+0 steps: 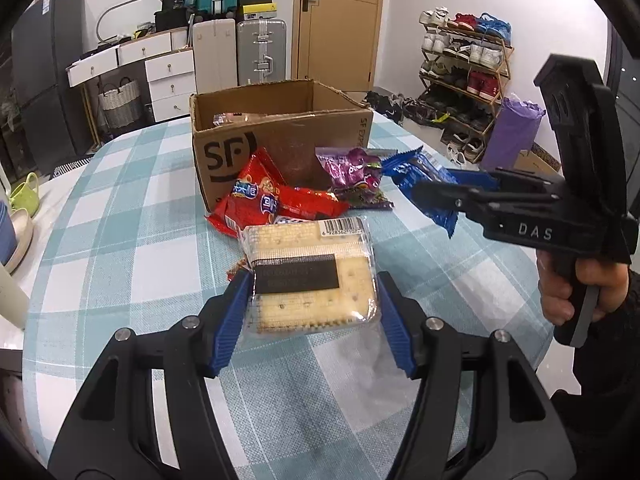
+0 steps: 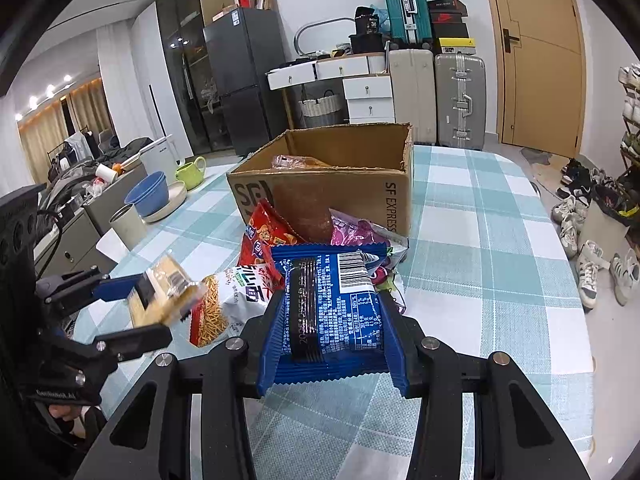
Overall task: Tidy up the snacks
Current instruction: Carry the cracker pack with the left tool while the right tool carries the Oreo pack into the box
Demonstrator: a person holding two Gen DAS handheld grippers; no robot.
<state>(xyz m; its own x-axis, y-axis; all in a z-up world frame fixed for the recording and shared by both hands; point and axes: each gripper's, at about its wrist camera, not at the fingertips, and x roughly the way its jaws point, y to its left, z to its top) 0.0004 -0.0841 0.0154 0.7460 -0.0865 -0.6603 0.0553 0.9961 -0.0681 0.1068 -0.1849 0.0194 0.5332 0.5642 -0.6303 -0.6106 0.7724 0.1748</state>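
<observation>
My left gripper [image 1: 313, 292] is shut on a clear pack of crackers [image 1: 308, 272] and holds it above the table; the pack also shows in the right wrist view [image 2: 166, 294]. My right gripper [image 2: 331, 312] is shut on a blue snack packet [image 2: 332, 304], seen in the left wrist view [image 1: 424, 184] held off the table. An open cardboard box [image 1: 280, 136] stands behind, with a wrapped snack inside [image 2: 292, 161]. In front of it lie a red packet [image 1: 260, 196], a purple packet [image 1: 354, 172] and a white noodle-snack bag [image 2: 228, 300].
The table has a teal checked cloth [image 1: 120, 240]. At its left side stand a green cup [image 2: 192, 172], blue bowls on a plate [image 2: 148, 196] and a pale tumbler [image 2: 128, 226]. Shoes and a shoe rack [image 1: 464, 68] stand to the right, off the table.
</observation>
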